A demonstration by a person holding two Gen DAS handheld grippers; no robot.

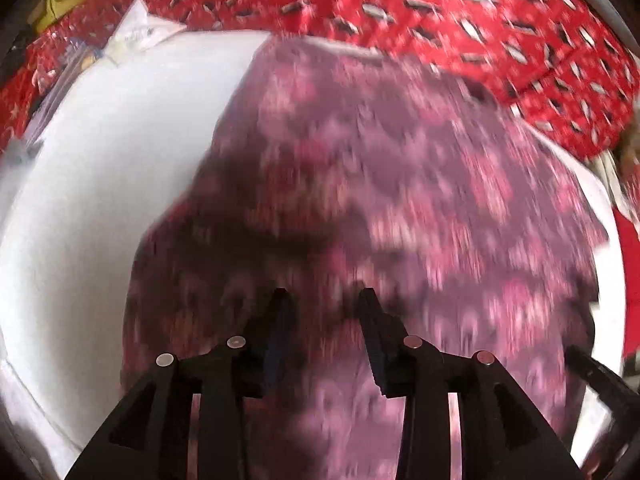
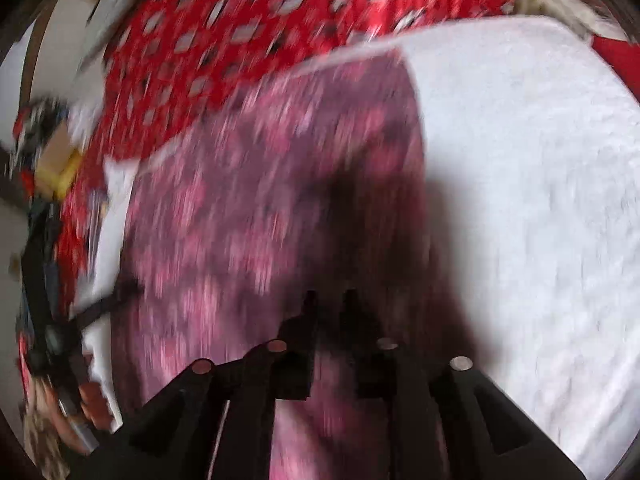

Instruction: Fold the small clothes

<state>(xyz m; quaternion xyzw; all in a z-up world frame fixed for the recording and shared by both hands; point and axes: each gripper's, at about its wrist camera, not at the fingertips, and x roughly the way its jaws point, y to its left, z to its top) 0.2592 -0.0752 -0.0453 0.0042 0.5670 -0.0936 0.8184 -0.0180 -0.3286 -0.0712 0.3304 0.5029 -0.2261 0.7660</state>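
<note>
On the white towelling surface (image 2: pixel 540 168), backed by red patterned cloth (image 1: pixel 440 4) at twelve o'clock, I see my left gripper (image 1: pixel 323 294) spread wide and right gripper (image 2: pixel 329 296) narrowly parted above the blurred pink-and-purple floral garment (image 1: pixel 380 184).

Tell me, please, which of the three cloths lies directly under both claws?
The purple-pink patterned cloth, spread on the plain white cloth; the red one with grey diamonds lies beyond, away from both claws.
</note>
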